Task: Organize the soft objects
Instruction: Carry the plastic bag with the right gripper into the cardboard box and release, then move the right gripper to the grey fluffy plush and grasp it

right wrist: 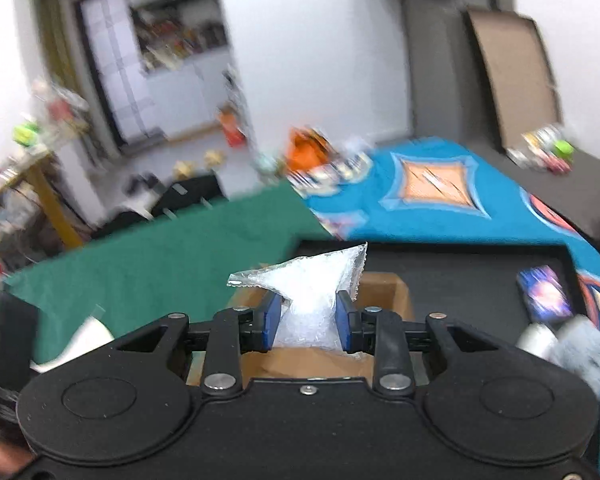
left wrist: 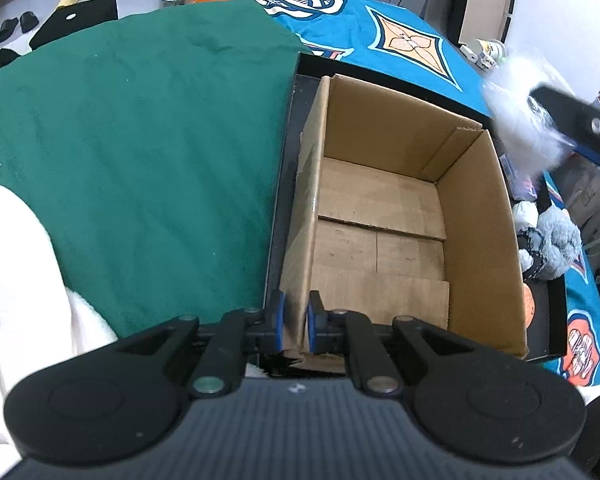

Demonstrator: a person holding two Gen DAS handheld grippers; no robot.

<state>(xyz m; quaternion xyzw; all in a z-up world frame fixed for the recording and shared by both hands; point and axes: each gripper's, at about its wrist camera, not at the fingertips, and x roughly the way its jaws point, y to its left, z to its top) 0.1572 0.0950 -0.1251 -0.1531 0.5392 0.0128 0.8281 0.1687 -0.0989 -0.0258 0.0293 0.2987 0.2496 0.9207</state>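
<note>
Two views cover this moment. From the left wrist, the left hand-held gripper (left wrist: pixel 296 322) has its blue-padded fingers pinched on the near left wall of an open brown cardboard box (left wrist: pixel 476 216), one pad outside the wall and one inside. The box is empty, its bottom flaps bare, and it sits in a shallow black tray (left wrist: pixel 284 148) on a counter covered by a dark green cloth (left wrist: pixel 140 140) to the left and a teal patterned cloth (left wrist: pixel 412 40) beyond. At the upper right, above and beside the box's far right corner, a blurred white fluffy bundle (left wrist: pixel 516 104) hangs in the other black gripper. A grey-and-white plush toy (left wrist: pixel 552 244) lies right of the box. From the right wrist, the right hand-held gripper (right wrist: pixel 308 322) holds a clear plastic bag of white fluffy filling (right wrist: pixel 312 288) between its blue pads, which touch the bag's sides with the jaws partly spread; the bag's top corner points up. It hangs over the cardboard box's opening (right wrist: pixel 384 292), with the black tray (right wrist: pixel 460 268) behind. A small dark blue packet (right wrist: pixel 544 294) lies on the tray to the right.
</note>
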